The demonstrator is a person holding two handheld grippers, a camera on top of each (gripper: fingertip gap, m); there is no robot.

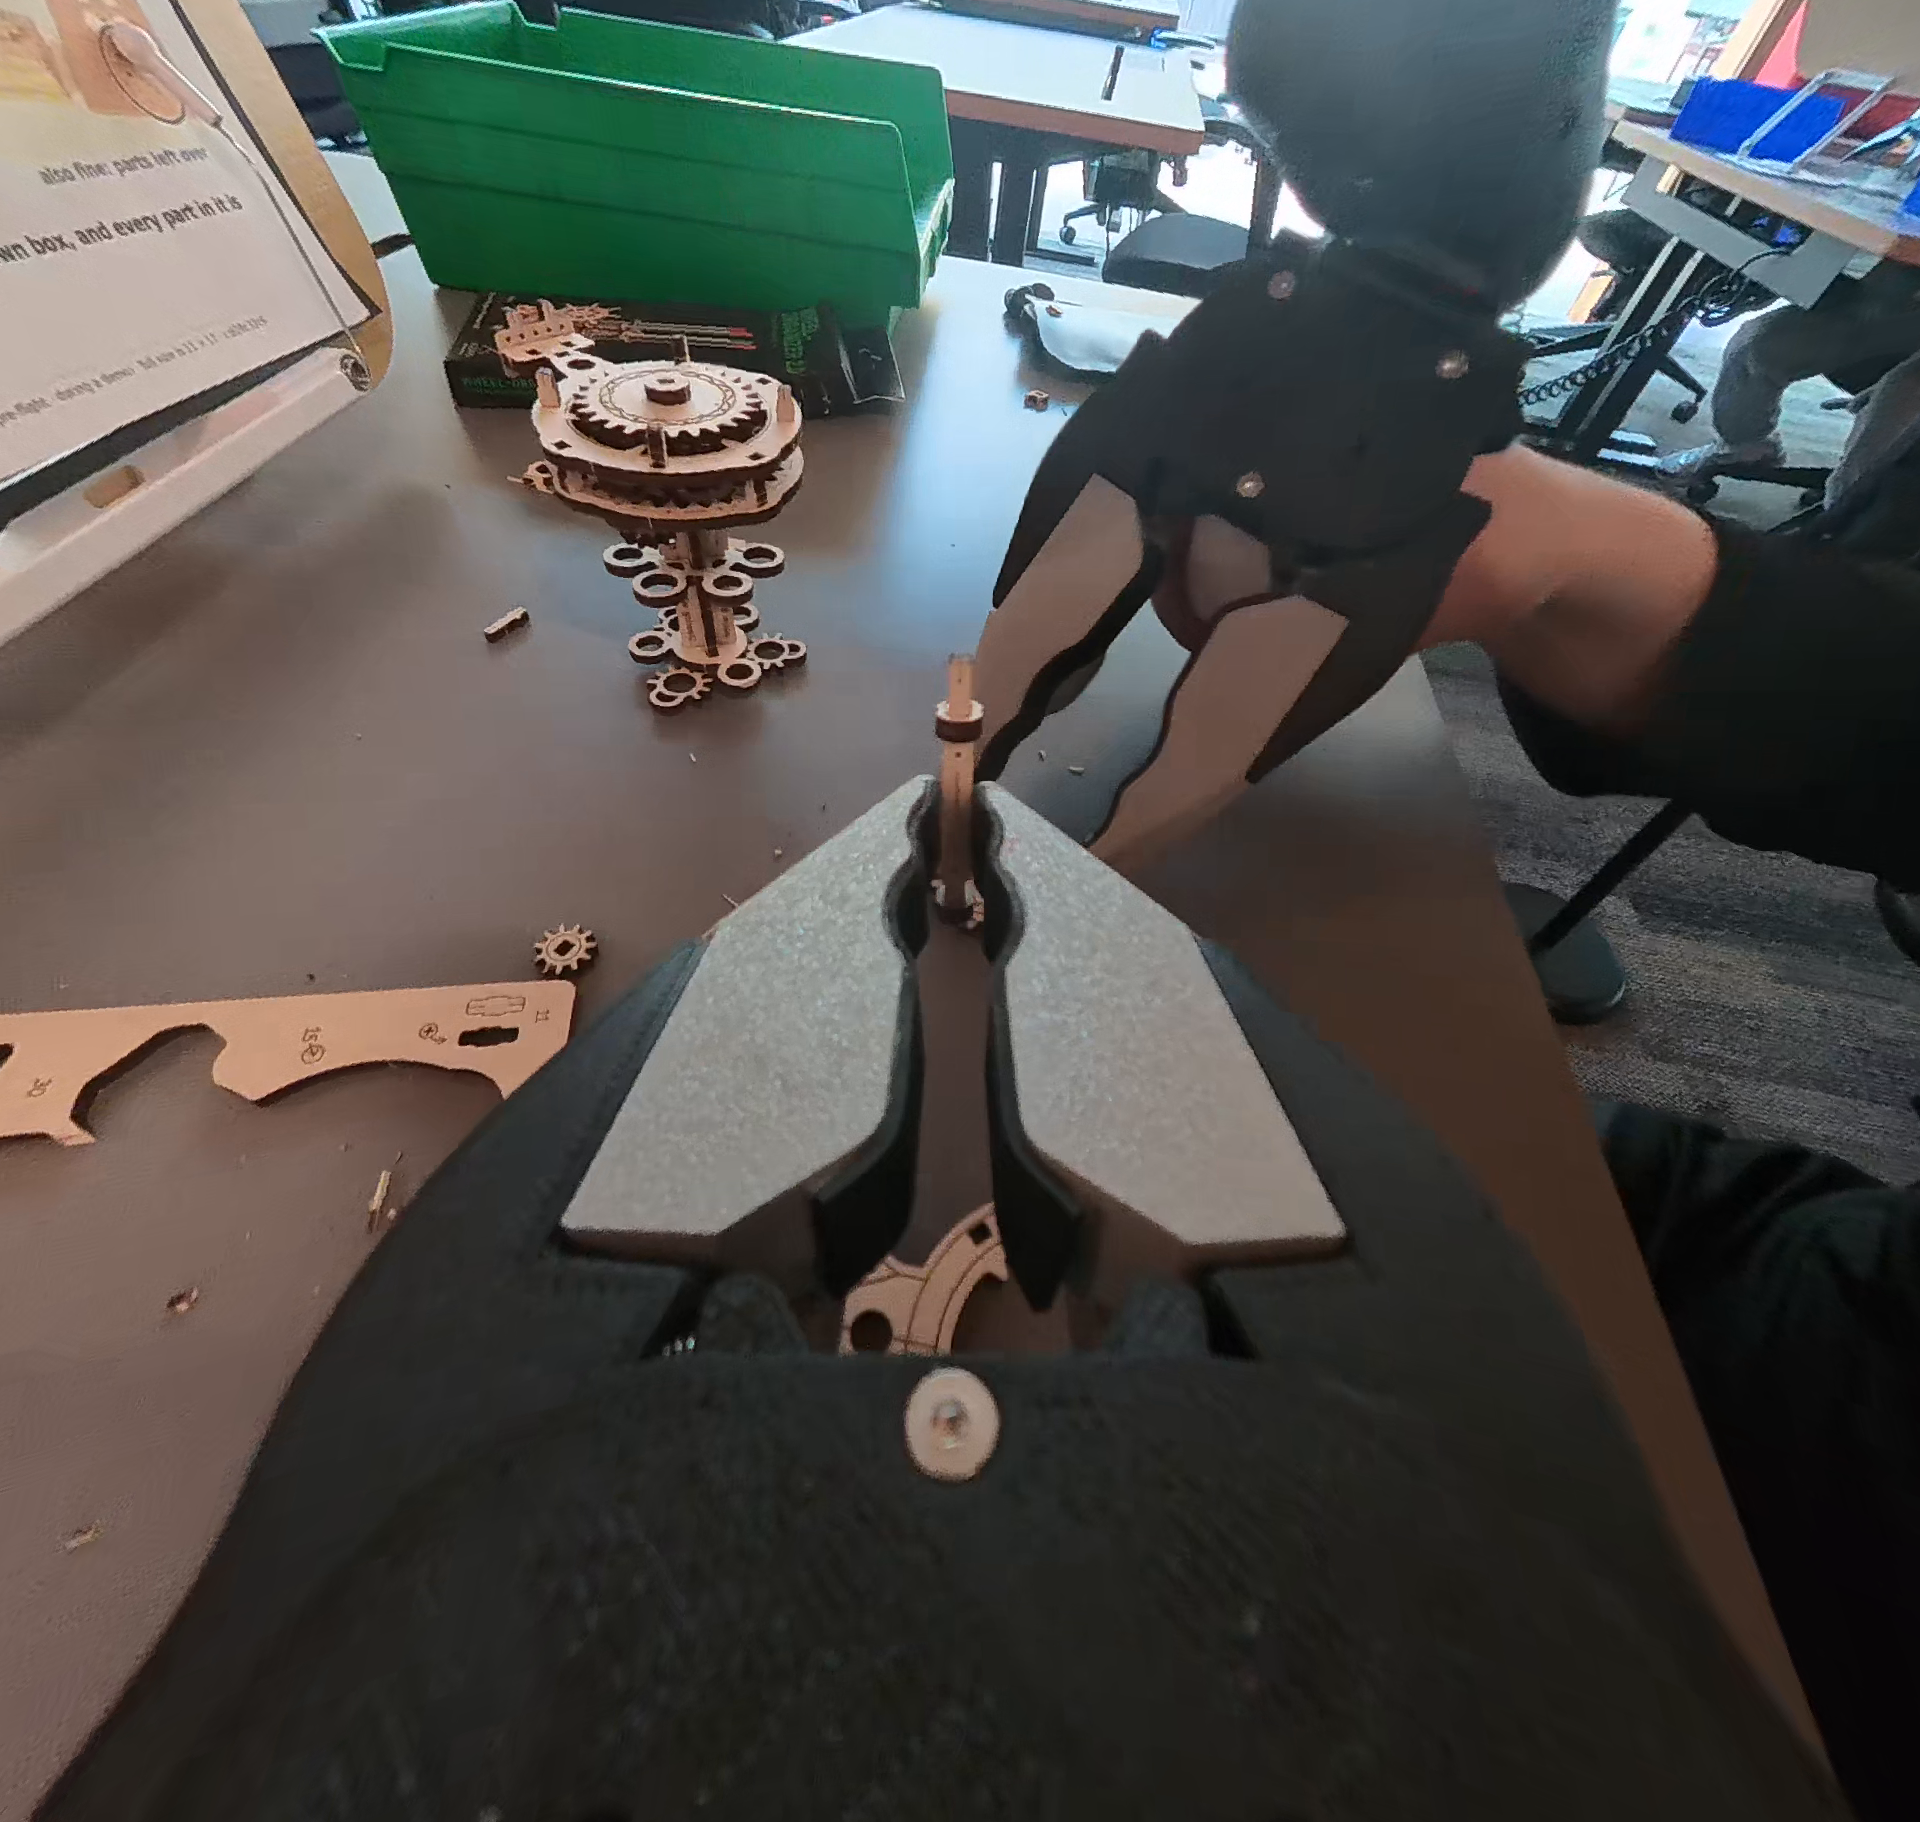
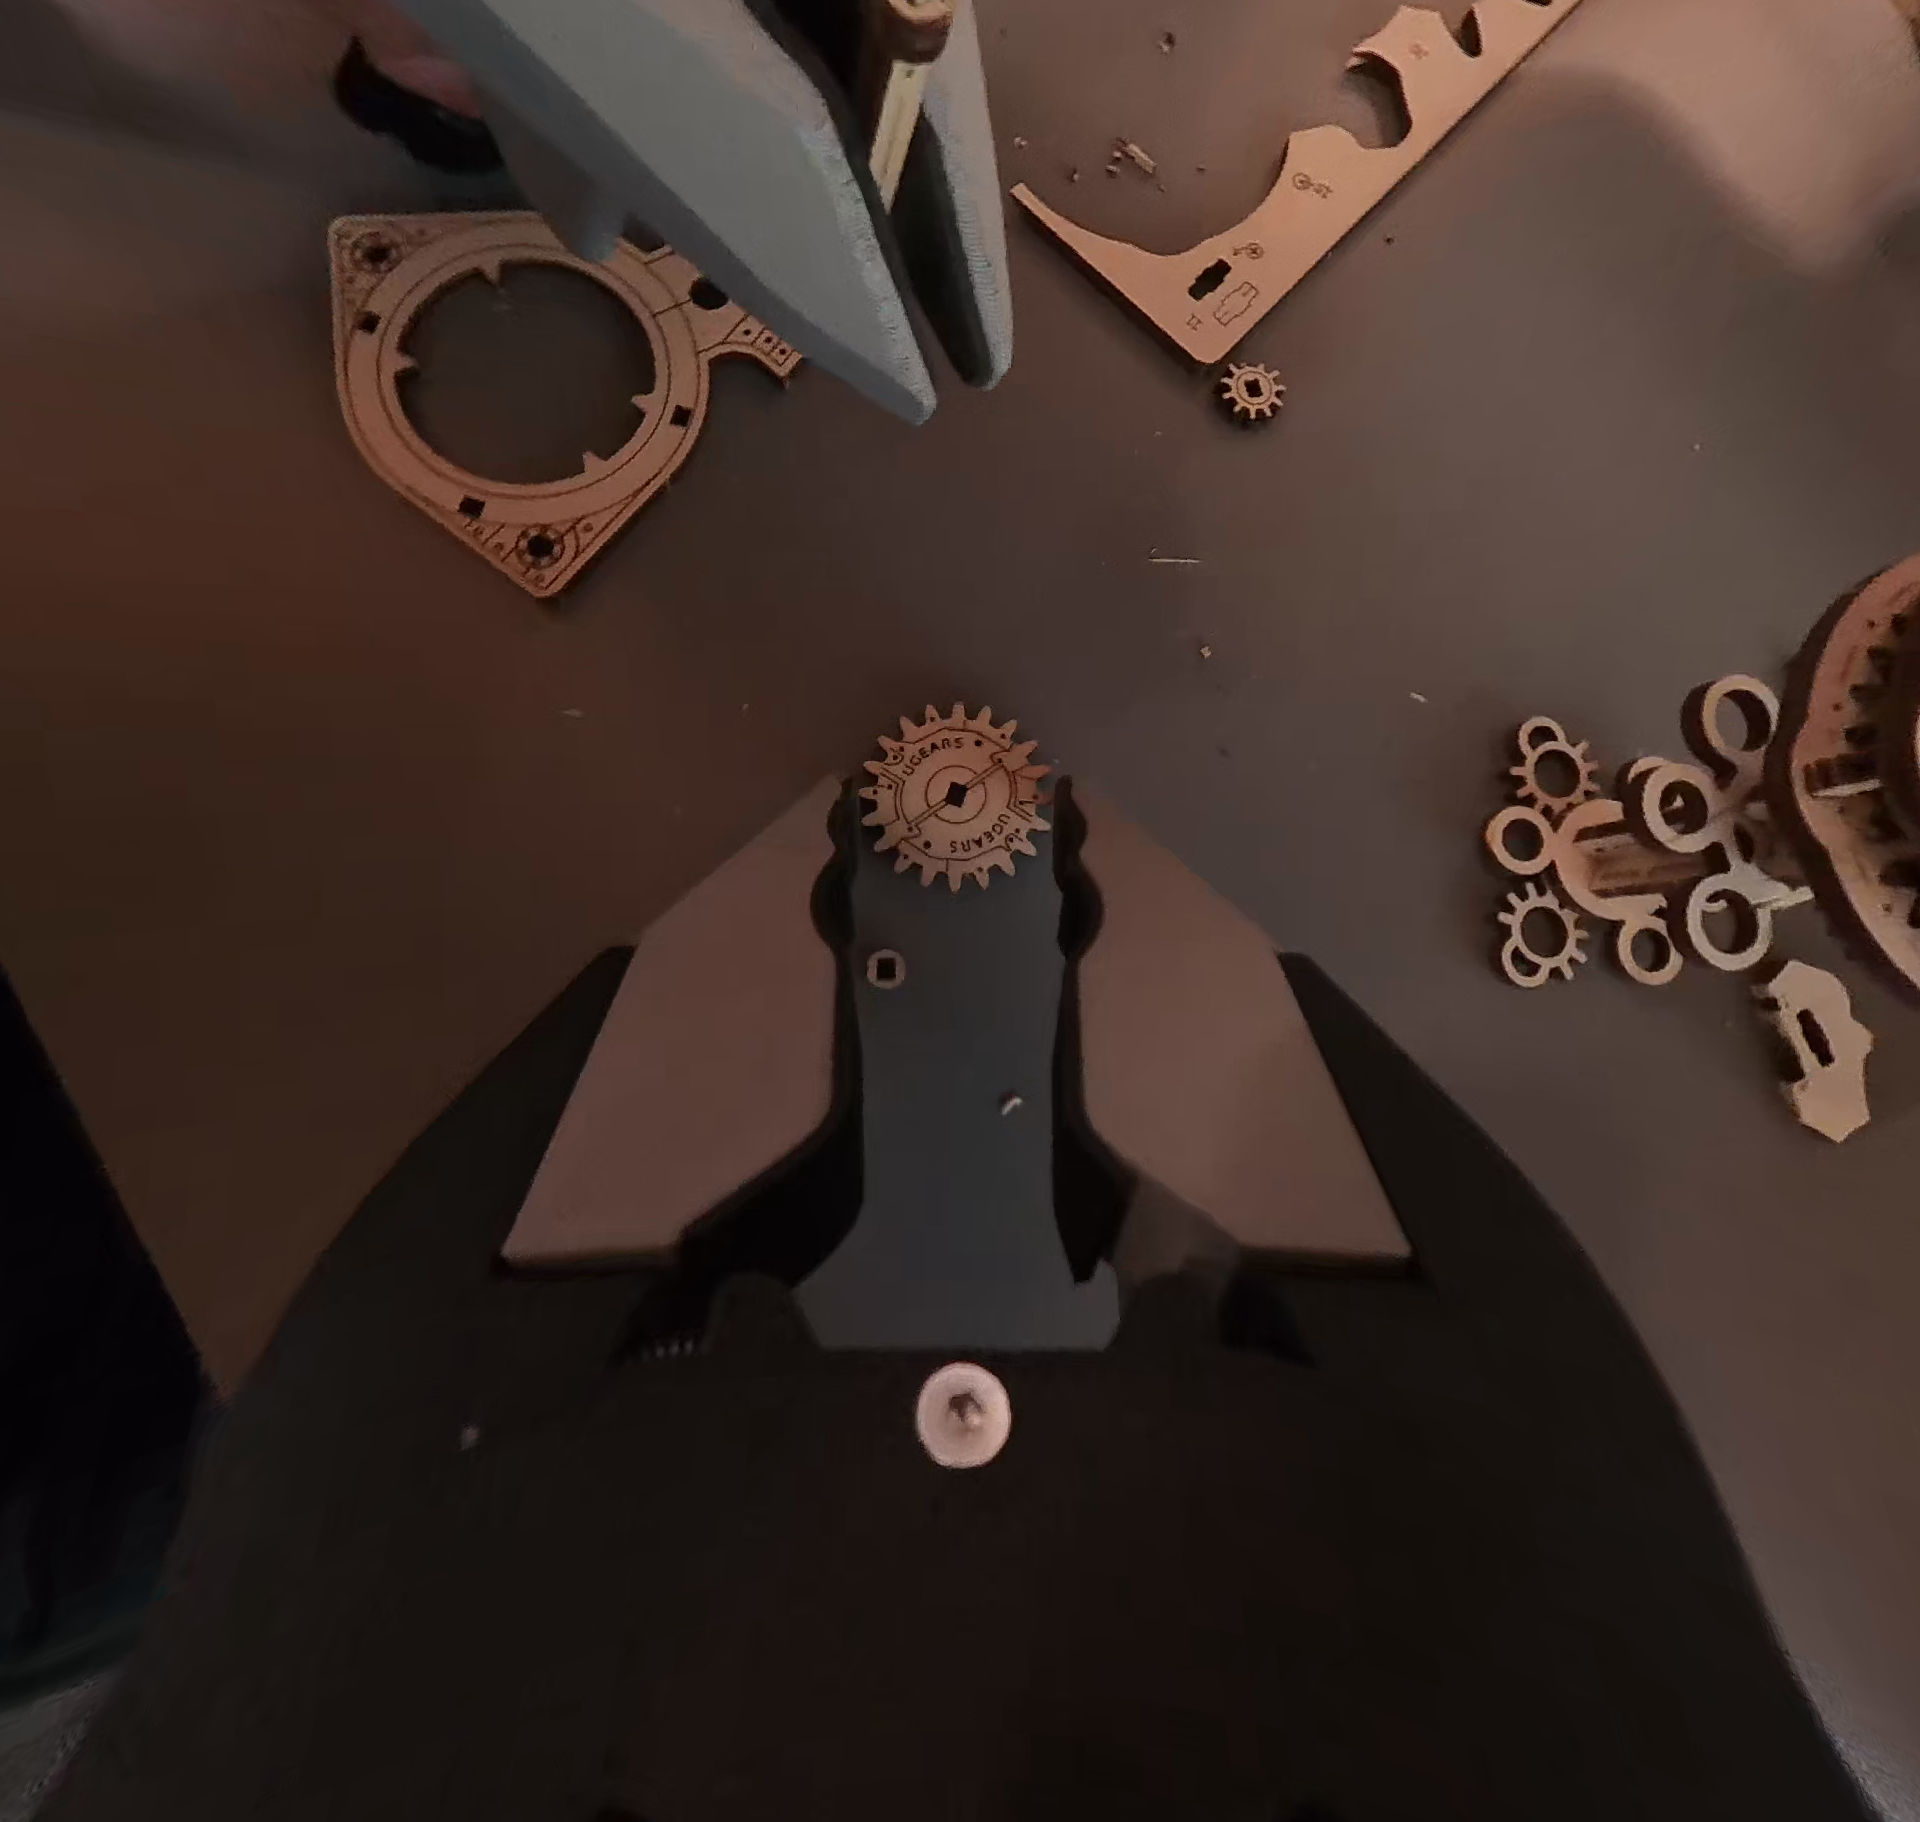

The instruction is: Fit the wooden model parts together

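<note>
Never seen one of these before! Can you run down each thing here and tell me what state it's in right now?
Left gripper: shut on the wooden axle.
Wooden axle: upright, clamped between the fingertips.
Right gripper: open around the toothed wheel.
Toothed wheel: flat on the table, between the fingertips.
Small gear: loose, lying flat.
Ring plate: flat, unattached.
Gear tower: assembled, standing.
Green bin: open-topped, contents hidden.

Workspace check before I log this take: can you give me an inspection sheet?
Surface: dark table, wood crumbs scattered.
Job's things: thin axle; toothed gear; ring plate; small gear; half-built model.
Clutter: cut-out sheet; green bin; dark box; instruction stand.
Grippers: left gripper shut on axle; right gripper open, straddling toothed gear.
Cables: coiled cord behind the table.
Surroundings: desks, chairs, people.
</note>
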